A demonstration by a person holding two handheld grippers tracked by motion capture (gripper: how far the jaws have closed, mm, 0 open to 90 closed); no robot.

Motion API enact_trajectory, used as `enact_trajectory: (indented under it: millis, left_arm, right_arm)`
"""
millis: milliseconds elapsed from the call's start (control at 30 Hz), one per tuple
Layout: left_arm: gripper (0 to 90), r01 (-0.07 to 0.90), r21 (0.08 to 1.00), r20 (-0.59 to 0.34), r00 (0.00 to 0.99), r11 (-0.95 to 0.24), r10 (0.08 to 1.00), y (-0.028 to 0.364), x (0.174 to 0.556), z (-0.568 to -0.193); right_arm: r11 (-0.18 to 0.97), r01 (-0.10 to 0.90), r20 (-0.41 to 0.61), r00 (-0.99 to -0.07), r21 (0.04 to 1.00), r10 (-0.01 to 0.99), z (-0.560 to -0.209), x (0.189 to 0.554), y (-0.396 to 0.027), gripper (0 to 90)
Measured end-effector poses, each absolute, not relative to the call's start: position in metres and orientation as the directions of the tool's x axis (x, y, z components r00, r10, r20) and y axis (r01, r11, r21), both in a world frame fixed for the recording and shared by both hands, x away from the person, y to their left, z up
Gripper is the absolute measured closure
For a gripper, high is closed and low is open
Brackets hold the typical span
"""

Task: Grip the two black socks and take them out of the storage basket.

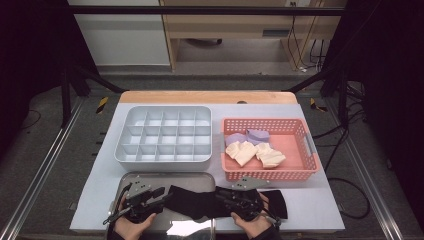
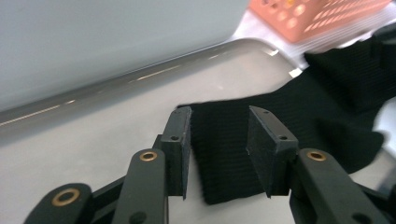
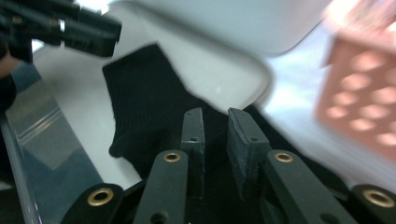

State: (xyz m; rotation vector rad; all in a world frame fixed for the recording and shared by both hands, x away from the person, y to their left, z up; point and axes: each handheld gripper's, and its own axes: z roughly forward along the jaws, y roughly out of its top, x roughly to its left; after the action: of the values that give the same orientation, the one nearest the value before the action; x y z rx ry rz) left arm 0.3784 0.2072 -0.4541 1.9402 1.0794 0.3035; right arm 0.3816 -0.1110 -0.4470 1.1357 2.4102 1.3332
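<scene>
A black sock (image 1: 192, 202) lies flat across the metal tray (image 1: 165, 177) at the front of the table. My left gripper (image 1: 162, 195) is at the sock's left end. In the left gripper view its jaws (image 2: 219, 114) stand apart with the sock's (image 2: 289, 116) edge lying between them, and the pads do not press on it. My right gripper (image 1: 225, 196) hovers over the sock's middle. In the right gripper view its jaws (image 3: 215, 114) show a narrow gap above the sock (image 3: 140, 88) with nothing pinched. The left gripper (image 3: 70, 28) shows at the top left there.
A grey box (image 1: 122, 150) with several compartments stands behind the tray. To its right, a pink basket (image 1: 270, 175) holds cream socks (image 1: 245, 152) and a purple pair (image 1: 255, 136). The basket's front wall is close to my right gripper.
</scene>
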Motion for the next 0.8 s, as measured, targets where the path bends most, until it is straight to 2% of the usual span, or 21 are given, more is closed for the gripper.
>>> enact_trajectory:
  millis: [400,800]
  left_arm:
    - [53.4,0.503,0.808,-0.126,0.656,-0.307,0.744,0.162,0.374,-0.417]
    - [58.5,0.539,0.747,-0.145,0.704,-0.390,0.695,0.092,0.380,-0.438]
  right_arm:
    - [0.247,0.542,0.114,-0.546,0.803,0.830,-0.436,0.383,-0.180,73.5]
    - [0.240,0.600,0.069,-0.445,0.763,0.893,-0.451,0.381,-0.223,69.8]
